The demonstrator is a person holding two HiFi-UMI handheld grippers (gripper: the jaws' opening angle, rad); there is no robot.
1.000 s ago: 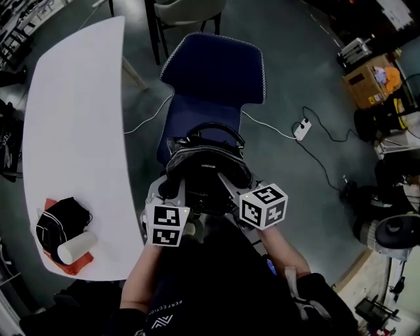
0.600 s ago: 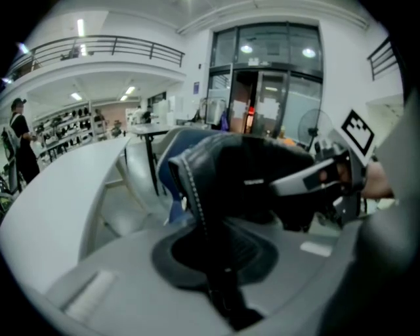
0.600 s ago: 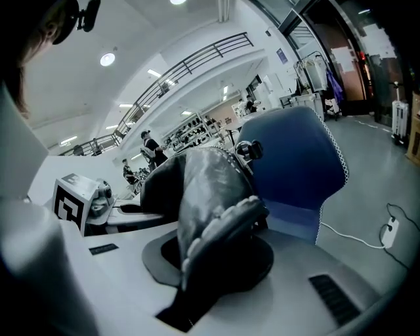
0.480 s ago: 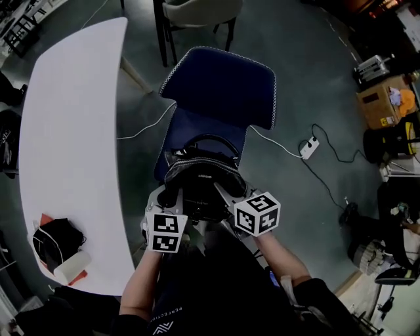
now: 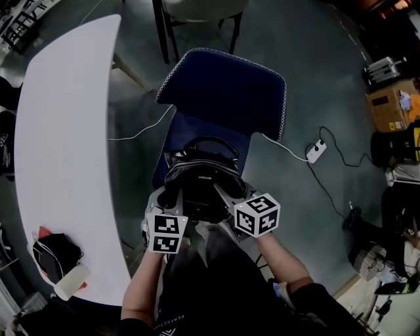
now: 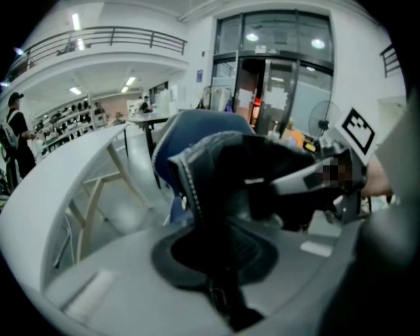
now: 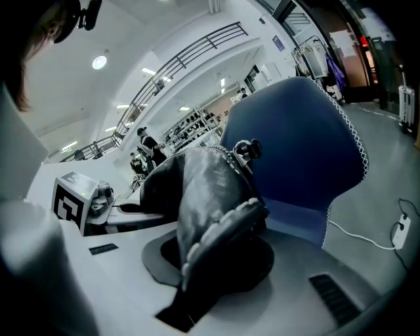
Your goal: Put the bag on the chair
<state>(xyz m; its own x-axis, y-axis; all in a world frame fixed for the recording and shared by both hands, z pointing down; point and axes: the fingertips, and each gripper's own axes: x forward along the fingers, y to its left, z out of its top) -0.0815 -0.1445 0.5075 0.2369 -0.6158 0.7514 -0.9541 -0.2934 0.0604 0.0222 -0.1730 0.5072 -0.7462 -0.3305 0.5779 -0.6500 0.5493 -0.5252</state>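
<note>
A black leather bag (image 5: 205, 178) with a looped handle hangs over the front of the blue chair's seat (image 5: 187, 134). My left gripper (image 5: 169, 200) is shut on the bag's left side, and its own view shows the dark bag (image 6: 223, 190) filling the jaws. My right gripper (image 5: 228, 195) is shut on the bag's right side; the bag's stitched edge (image 7: 216, 223) sits between its jaws. The chair's blue backrest (image 5: 226, 85) stands just beyond the bag, and rises behind the bag (image 7: 302, 151) in the right gripper view.
A long white curved table (image 5: 62, 144) runs along the left, with a dark bundle and a white cup (image 5: 69, 287) at its near end. A second chair (image 5: 197, 10) stands behind. A cable and power strip (image 5: 315, 151) lie on the floor to the right, boxes (image 5: 387, 105) further right.
The view has shifted: the blue chair and the table's near end have slid lower-left relative to me. Both grippers still hold the bag over the seat's front.
</note>
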